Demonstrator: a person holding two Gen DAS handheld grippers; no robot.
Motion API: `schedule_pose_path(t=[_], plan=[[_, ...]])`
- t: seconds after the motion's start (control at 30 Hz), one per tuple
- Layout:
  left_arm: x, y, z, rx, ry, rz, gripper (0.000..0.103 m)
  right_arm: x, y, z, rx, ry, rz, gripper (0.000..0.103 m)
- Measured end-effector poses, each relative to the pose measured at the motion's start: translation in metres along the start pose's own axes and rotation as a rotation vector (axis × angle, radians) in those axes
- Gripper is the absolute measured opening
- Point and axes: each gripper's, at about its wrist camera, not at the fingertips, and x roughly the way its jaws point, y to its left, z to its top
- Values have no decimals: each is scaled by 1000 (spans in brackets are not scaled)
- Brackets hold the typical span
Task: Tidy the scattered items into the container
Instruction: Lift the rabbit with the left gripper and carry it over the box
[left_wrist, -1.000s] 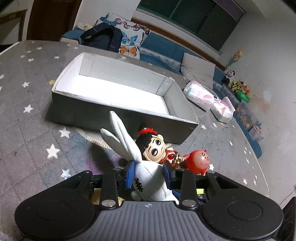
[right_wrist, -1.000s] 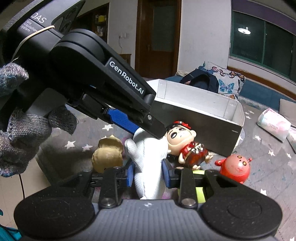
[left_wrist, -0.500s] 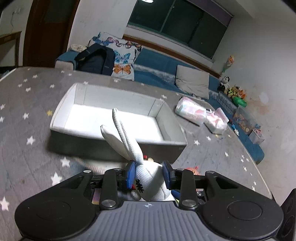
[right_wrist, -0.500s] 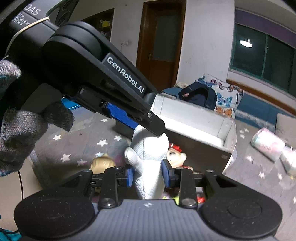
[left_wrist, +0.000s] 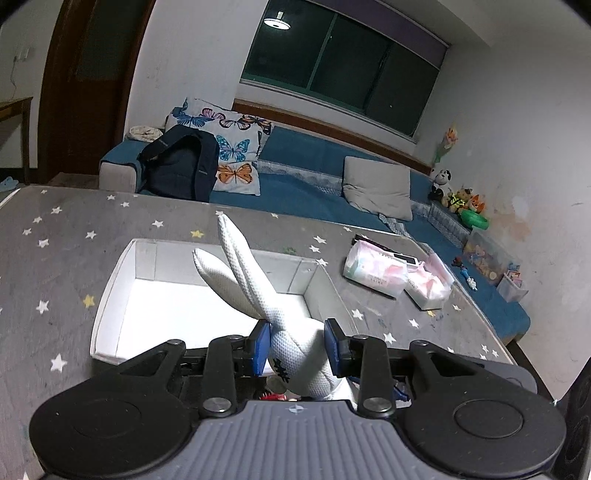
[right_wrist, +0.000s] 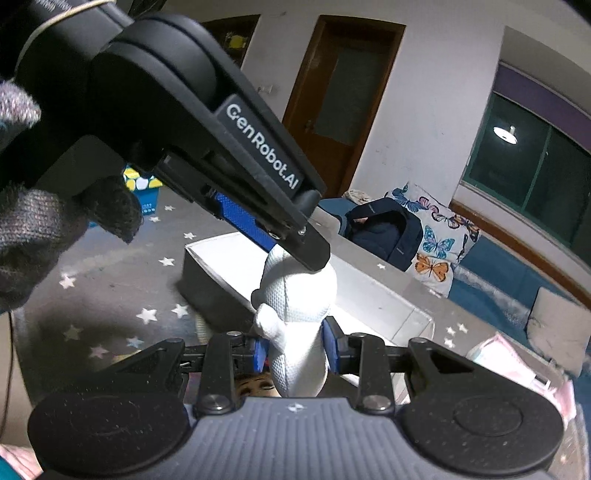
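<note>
Both the left gripper (left_wrist: 297, 349) and right gripper (right_wrist: 295, 350) are clamped on the white knitted long-eared rabbit plush (left_wrist: 295, 347), held aloft near the front edge of the open white-lined rectangular cardboard box (left_wrist: 110, 295) on the grey star-patterned mat (left_wrist: 55, 266), so the carry seems underway and next calls for moving it over the box and releasing.

The left gripper (left_wrist: 297, 349) and right gripper (right_wrist: 293, 352) are showing matte black linkage arms with silver screws, blue ribbed pads (right_wrist: 240, 221) and grey ridged bodies; one is wearing white "GenRobot.AI" lettering, and a speckled grey knit glove (right_wrist: 44, 229) is covering the hand
</note>
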Motion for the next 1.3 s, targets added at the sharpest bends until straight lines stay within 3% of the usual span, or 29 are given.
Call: schedule_pose_path(t=[0.43,0.93,1.3], plan=[[12,3,30,3,-33,10,33,34,-10,26,-194,21,-48,30],[56,17,40,0,19,58,30,96,-8,21,-443,108,-86,30],[100,34,39,-12,86,75,30,146,-19,14,-453,188,-25,30]])
